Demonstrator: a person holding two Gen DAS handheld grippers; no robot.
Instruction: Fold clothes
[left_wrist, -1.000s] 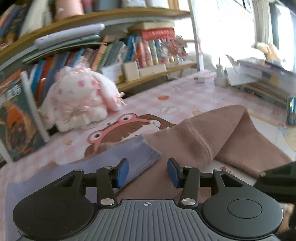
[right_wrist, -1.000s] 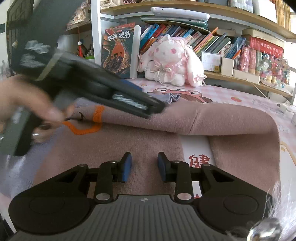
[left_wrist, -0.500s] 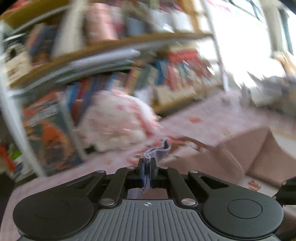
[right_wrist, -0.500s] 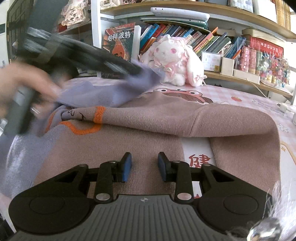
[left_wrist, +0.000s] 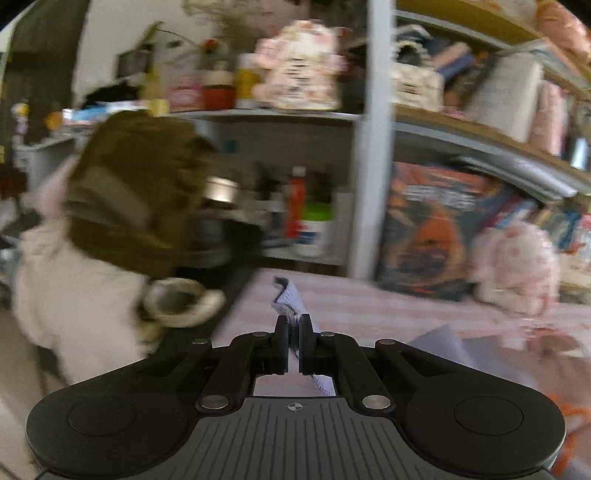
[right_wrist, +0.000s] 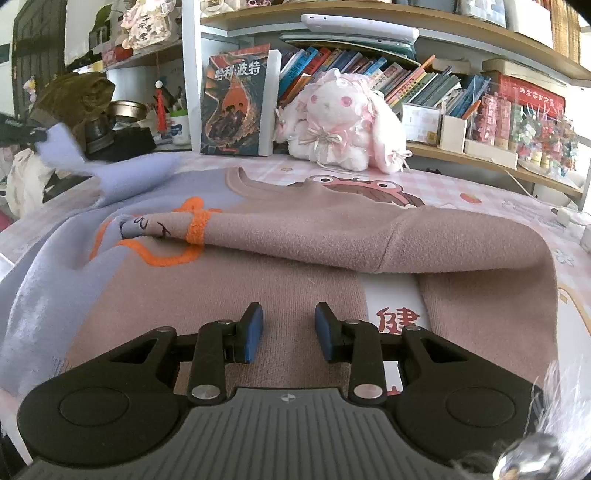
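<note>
Left gripper (left_wrist: 293, 341): jaws clamped on the ribbed cuff of the lavender sleeve (left_wrist: 291, 310), which stands up between the pads and trails below them; this view is motion-blurred. Right gripper (right_wrist: 289, 332): jaws parted, holding nothing, poised low over the lower front of the sweater (right_wrist: 229, 280), blue pads apart with knit fabric visible between them. Sweater: mauve-pink body with lavender left side and orange looped trim, spread flat on the pink checked table cover (right_wrist: 480, 188); its mauve sleeve (right_wrist: 295, 236) lies folded across the chest, cuff pointing left. Lavender sleeve, right wrist view (right_wrist: 96, 166): drawn out from the shoulder toward the far left, lifted off the table at its end. Beyond the garment: white and pink plush rabbit (right_wrist: 340, 122) beside an upright book (right_wrist: 236, 107), both against the bookshelf (right_wrist: 406, 33).
</note>
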